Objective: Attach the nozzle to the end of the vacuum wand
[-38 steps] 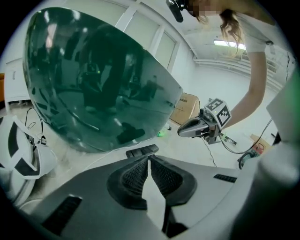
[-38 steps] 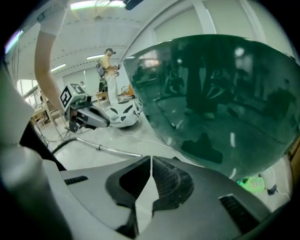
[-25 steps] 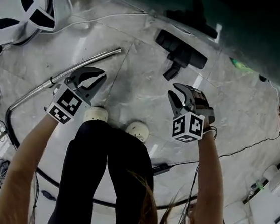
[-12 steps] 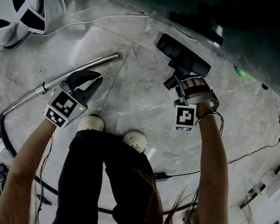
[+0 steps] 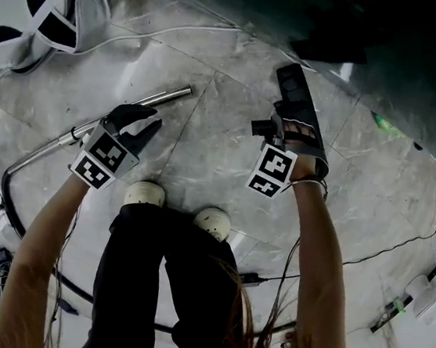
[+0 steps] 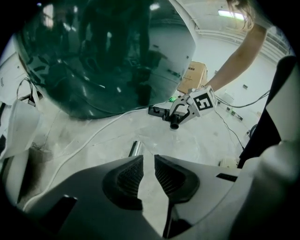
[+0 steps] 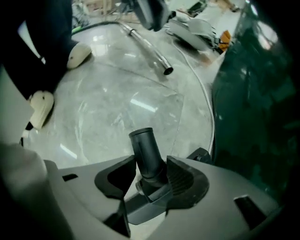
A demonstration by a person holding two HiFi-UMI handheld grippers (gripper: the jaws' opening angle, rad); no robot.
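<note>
Now our right gripper (image 7: 151, 165), its fingers just closing, pinches the neck of the nozzle (image 7: 146, 149), which has swung round since a moment ago. Our left gripper (image 6: 149, 161), fingers just parting slightly and empty, hovers near the wand (image 6: 134, 148) end.

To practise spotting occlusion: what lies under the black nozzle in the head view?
Grey marble floor shows around the nozzle; the patch directly beneath is hidden by its body.
</note>
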